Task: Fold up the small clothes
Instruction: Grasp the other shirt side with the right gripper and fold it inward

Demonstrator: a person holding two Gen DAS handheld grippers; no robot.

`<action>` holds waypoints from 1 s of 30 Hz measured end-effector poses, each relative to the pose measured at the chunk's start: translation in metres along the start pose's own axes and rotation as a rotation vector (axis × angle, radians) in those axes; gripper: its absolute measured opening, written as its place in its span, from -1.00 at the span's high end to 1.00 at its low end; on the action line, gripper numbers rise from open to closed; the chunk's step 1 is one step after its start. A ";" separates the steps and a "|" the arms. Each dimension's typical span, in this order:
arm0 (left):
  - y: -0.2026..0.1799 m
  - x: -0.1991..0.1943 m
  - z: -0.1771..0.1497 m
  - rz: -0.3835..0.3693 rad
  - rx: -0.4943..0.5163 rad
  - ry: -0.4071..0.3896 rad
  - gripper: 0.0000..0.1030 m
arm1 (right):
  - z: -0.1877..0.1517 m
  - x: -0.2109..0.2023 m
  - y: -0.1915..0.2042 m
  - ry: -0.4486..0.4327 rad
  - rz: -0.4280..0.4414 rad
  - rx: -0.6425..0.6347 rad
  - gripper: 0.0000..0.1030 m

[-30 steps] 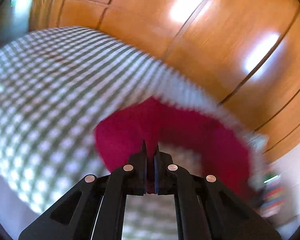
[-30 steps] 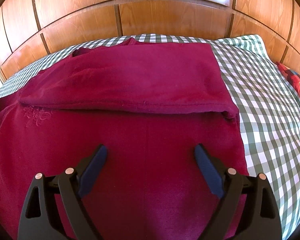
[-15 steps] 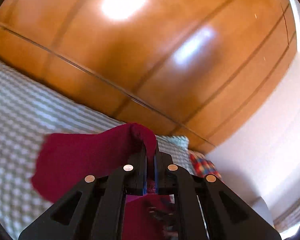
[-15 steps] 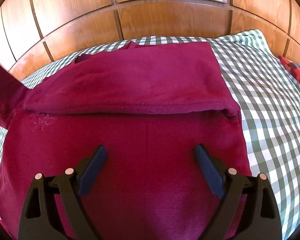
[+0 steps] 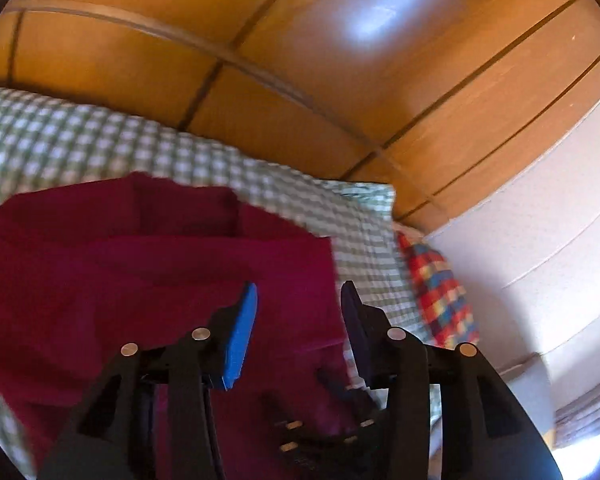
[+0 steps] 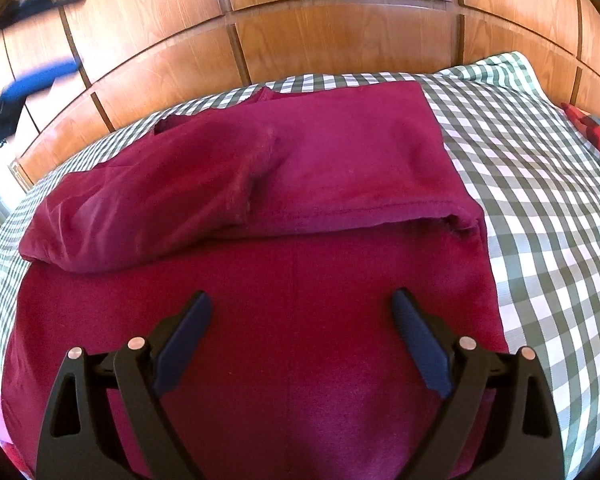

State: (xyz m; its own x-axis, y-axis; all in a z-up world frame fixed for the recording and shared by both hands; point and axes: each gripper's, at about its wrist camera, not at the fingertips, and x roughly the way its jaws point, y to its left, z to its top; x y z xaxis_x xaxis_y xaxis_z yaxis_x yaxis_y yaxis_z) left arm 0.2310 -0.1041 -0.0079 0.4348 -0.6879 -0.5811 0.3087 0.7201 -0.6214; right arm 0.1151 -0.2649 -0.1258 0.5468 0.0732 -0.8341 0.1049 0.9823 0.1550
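A dark red top (image 6: 300, 340) lies flat on the checked bed, also seen in the left wrist view (image 5: 140, 280). Both sleeves are folded across its upper part; the left sleeve (image 6: 148, 208) lies crumpled over the right one. My left gripper (image 5: 299, 286) hovers above the top's right side. Its jaws are opening and nothing is between the blue pads (image 5: 240, 332). It shows as a blue blur (image 6: 40, 76) at the upper left of the right wrist view. My right gripper (image 6: 300, 294) stands open above the top's lower body, holding nothing.
The green-and-white checked sheet (image 6: 540, 200) covers the bed. A wooden panelled headboard (image 6: 340, 40) runs behind it. A multicoloured checked cloth (image 5: 440, 296) lies at the bed's right edge beside a white wall (image 5: 540, 220).
My left gripper swung the sleeve it held over to the right across the top, then opened and let it go. The sleeve now lies folded on the top. The right gripper stayed still.
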 end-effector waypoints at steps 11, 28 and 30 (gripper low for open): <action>0.096 -0.051 -0.091 0.243 -0.027 -0.019 0.18 | 0.053 -0.027 -0.002 -0.014 0.198 0.134 -0.25; 0.147 -0.045 -0.092 0.326 -0.161 -0.063 0.18 | 0.128 -0.048 -0.007 -0.065 0.097 0.076 0.95; 0.152 -0.047 -0.094 0.313 -0.180 -0.071 0.18 | 0.121 -0.032 -0.027 -0.016 0.050 0.116 0.95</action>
State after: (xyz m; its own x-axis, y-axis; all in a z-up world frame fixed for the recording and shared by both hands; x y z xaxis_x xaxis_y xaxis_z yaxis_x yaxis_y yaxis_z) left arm 0.1775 0.0289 -0.1242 0.5440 -0.4241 -0.7240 0.0006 0.8631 -0.5051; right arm 0.1950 -0.3146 -0.0394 0.5670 0.1180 -0.8152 0.1723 0.9508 0.2575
